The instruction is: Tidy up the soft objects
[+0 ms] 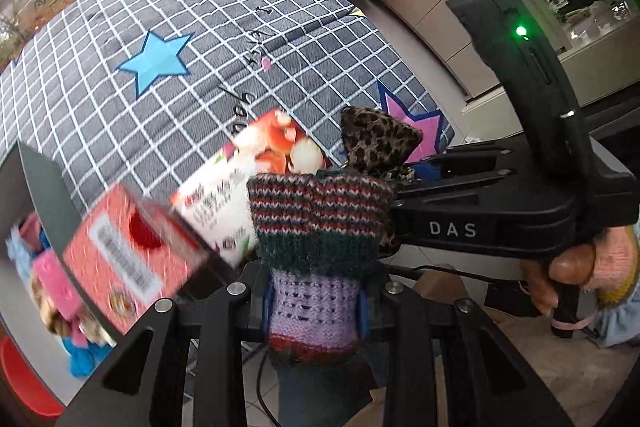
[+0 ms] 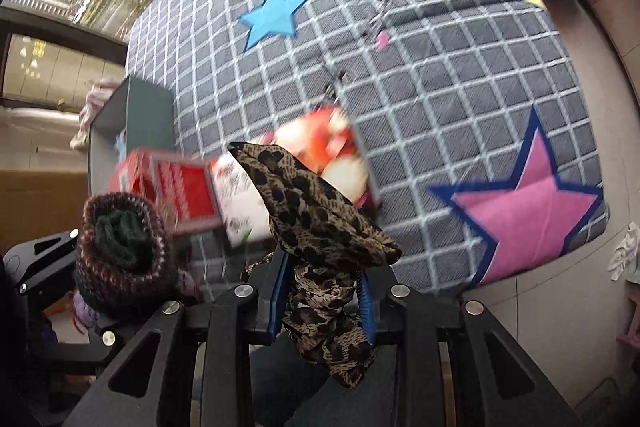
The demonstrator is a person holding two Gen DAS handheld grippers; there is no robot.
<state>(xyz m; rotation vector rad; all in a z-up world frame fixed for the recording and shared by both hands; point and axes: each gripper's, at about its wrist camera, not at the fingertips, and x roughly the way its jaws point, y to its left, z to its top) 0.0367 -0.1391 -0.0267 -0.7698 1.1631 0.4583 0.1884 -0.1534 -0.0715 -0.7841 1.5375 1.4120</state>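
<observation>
2 soft items in hand, neither sorted yet.

Left gripper (image 1: 316, 301) jaws pinch a striped knit piece (image 1: 318, 227); right gripper (image 2: 322, 293) jaws pinch a leopard-print cloth (image 2: 320, 211), both above the checked mat (image 1: 120, 83). Grey bin (image 1: 40, 179) at the mat's edge already holds some soft things. Judged: mid-task, 2 placements left; red carton (image 1: 132, 263) lies between.

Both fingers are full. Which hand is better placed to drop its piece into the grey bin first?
Probably left. The left gripper, shut on the knit piece, has the grey bin beside it at frame edge. The right gripper, holding the leopard fabric, sees the bin farther off, beyond the left gripper.
</observation>
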